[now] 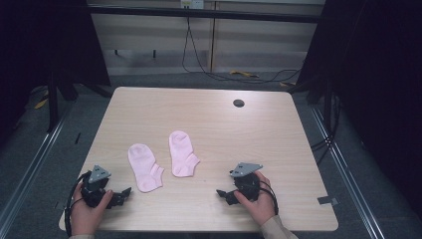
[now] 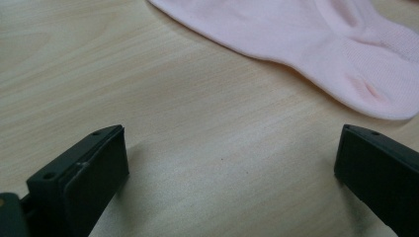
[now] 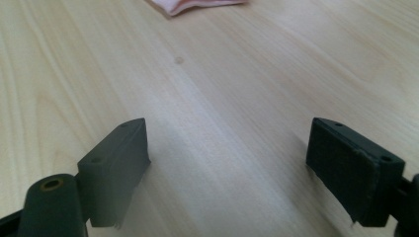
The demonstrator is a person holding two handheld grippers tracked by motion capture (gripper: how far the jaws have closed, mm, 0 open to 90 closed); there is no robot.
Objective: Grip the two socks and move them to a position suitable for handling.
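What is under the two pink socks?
Both pink socks, left sock and right sock, lie flat on the wooden table. Anything beneath them is covered, though neither shows any bulge.

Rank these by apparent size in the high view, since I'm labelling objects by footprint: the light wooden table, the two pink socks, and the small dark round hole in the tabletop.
1. Light wooden table, by far the largest.
2. The two pink socks, left and right: they look alike, so I won't rank them.
3. Small dark round hole, the smallest.

light wood table (image 1: 278, 149), grey floor (image 1: 149, 79), black curtains (image 1: 383, 74), trailing cables (image 1: 199, 64)
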